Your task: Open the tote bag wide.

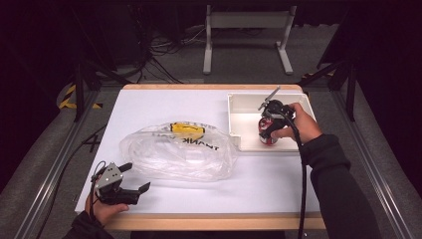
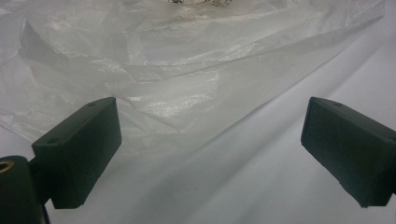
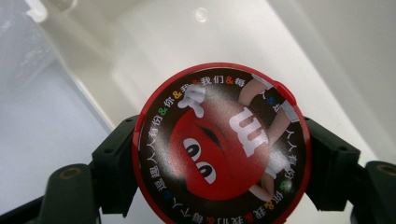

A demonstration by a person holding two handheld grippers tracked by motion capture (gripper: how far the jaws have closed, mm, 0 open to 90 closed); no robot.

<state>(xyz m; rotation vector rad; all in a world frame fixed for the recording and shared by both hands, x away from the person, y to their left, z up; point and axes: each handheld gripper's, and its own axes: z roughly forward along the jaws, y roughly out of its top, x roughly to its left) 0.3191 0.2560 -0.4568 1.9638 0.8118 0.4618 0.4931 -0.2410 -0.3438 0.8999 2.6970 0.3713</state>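
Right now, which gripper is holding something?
The right gripper, over the white tray: it clamps a red candy tin. The left gripper is open.

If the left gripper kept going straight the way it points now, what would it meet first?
Most likely the clear plastic bag: it lies just ahead of the open left gripper, with bare table between; exact depth is unclear.

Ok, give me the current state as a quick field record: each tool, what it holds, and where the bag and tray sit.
left tool: open, jaws wide apart, holding nothing, near the table's front-left edge, pointed at the bag
right tool: shut on the round red candy tin, inside the tray
clear plastic bag: lying crumpled mid-table, a yellow item showing through it
white tray: back-right of the table, right of the bag
table: white top, wooden edge
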